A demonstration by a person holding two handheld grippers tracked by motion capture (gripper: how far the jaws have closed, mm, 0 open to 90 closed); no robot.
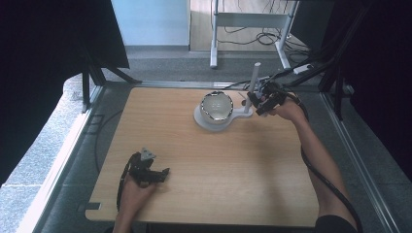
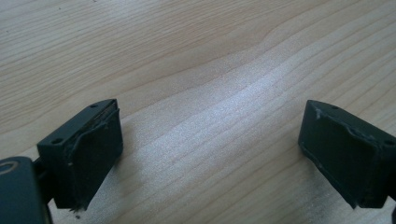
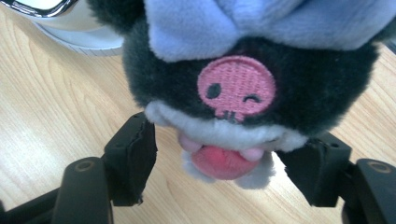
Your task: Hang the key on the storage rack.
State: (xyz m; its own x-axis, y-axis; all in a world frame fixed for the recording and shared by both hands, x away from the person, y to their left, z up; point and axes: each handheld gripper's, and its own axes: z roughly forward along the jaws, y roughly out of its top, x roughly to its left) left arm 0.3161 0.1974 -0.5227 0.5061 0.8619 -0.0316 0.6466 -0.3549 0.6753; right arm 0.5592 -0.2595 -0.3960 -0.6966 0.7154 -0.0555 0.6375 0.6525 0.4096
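Right gripper: fingers spread apart on either side of a black-and-grey plush toy, whether touching is unclear. It sits beside the metal bowl on a white stand. Left gripper: fingers apart, low over bare wooden worktop.

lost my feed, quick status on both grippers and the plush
Left gripper open, idle over bare table. Right gripper around plush toy, grip unclear, beside bowl on white stand. Nothing in the way.
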